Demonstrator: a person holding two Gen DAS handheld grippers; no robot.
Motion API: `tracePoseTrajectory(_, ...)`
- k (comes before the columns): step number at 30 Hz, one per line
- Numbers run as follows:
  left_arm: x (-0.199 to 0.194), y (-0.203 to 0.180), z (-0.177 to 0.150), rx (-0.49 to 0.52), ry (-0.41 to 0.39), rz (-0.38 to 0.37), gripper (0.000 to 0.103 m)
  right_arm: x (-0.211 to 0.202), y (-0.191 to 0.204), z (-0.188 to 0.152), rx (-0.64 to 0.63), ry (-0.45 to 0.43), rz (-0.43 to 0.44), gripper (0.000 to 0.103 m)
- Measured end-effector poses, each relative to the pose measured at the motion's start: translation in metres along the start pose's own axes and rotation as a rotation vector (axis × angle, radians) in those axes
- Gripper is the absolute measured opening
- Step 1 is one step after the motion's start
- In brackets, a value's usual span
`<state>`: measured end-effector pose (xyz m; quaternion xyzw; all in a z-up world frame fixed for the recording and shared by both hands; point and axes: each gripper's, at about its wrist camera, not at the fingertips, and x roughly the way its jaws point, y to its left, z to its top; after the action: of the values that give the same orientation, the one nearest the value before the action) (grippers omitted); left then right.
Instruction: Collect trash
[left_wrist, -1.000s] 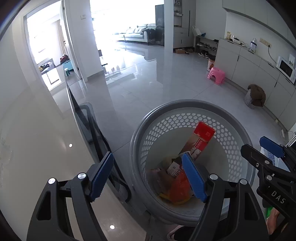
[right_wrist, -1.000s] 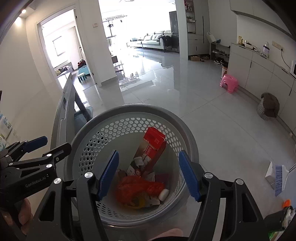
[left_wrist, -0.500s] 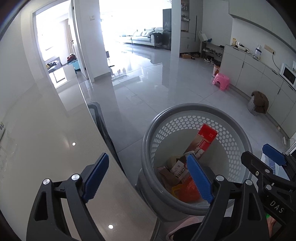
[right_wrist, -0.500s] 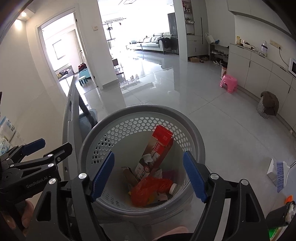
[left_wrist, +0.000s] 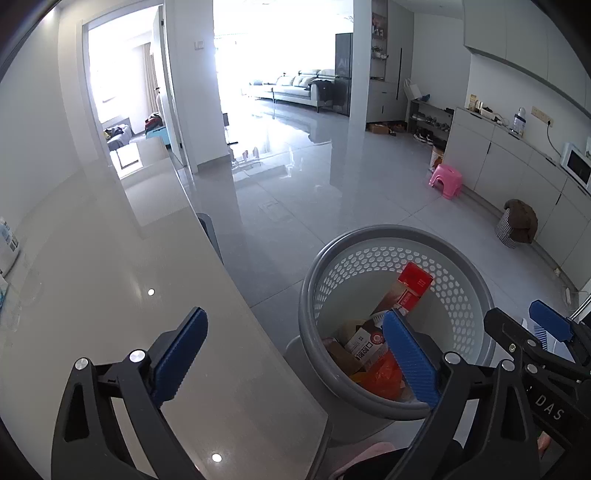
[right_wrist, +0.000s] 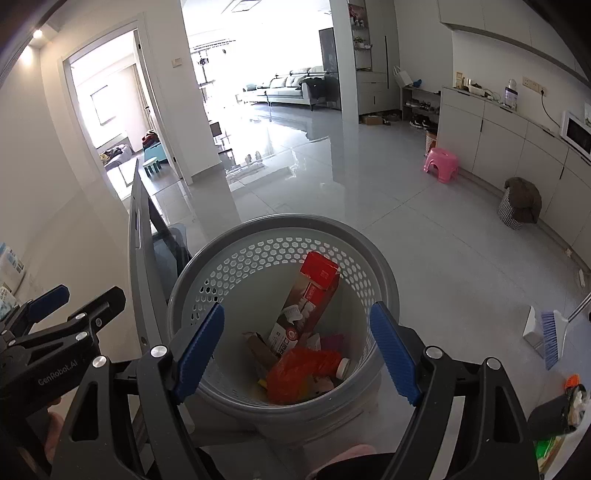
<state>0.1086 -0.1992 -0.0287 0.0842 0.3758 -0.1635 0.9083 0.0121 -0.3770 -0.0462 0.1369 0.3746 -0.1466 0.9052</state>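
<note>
Left wrist view: left gripper (left_wrist: 291, 354) spread wide above the edge of a pale glossy table (left_wrist: 110, 266), jaws just been opening, nothing between the blue pads (left_wrist: 181, 350). Just past the table edge, on the tiled floor (left_wrist: 332, 184), a grey perforated trash basket (left_wrist: 476, 291) holding a tall red-topped carton (left_wrist: 410, 284) leaning against its wall, a smaller printed box (left_wrist: 364, 345) and a crumpled orange bag (left_wrist: 382, 376). Right gripper (left_wrist: 546, 332) visible at the right margin, beside the basket. Right wrist view: right gripper (right_wrist: 297, 349) hovering directly over the trash basket (right_wrist: 388, 277), jaws wide and just been opening, empty, pads (right_wrist: 393, 352) framing the contents far below: the red-topped carton (right_wrist: 314, 295) upright and tilted, the orange bag (right_wrist: 299, 373) at the bottom, a small white cap (right_wrist: 343, 365) beside it. Left gripper (right_wrist: 70, 306) at the left margin, beside the table's dark edge (right_wrist: 138, 266). Farther off: pink stool (right_wrist: 441, 164) near the white cabinets (right_wrist: 517, 147), broom and dustpan (right_wrist: 543, 332) on the floor at right.
</note>
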Motion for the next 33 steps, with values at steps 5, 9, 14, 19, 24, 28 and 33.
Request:
tracePoseTrajectory(5, -0.0023, -0.0011, -0.0023, 0.009, 0.003, 0.001, 0.097, 0.0005, -0.0001, -0.0015, -0.001, 0.01, -0.019, 0.078)
tracePoseTrajectory(9, -0.0022, -0.003, -0.0033, 0.015, 0.007, 0.005, 0.097, 0.0014, -0.0031, -0.0016, 0.01, 0.019, -0.027, 0.078)
tracePoseTrajectory(14, -0.002, -0.0034, -0.0028, 0.017, 0.014, 0.003, 0.097, 0.0018, -0.0048, -0.0013, 0.013, 0.026, -0.035, 0.078)
tracePoseTrajectory(19, -0.0023, -0.0032, -0.0016, 0.016, 0.014, 0.006, 0.097, 0.0006, -0.0048, -0.0005, 0.016, 0.023, -0.046, 0.078)
tracePoseTrajectory(24, -0.0023, -0.0049, -0.0008, 0.015, 0.008, 0.013, 0.097, 0.0008, -0.0057, 0.0002, 0.017, 0.022, -0.045, 0.078)
tracePoseTrajectory(28, -0.0036, -0.0053, -0.0007, 0.018, 0.004, 0.017, 0.097, 0.0002, -0.0055, -0.0003, 0.016, 0.019, -0.044, 0.078)
tracePoseTrajectory(33, -0.0033, -0.0049, -0.0009, 0.018, 0.006, 0.02, 0.097, 0.0, -0.0039, -0.0001, 0.008, 0.018, -0.047, 0.078)
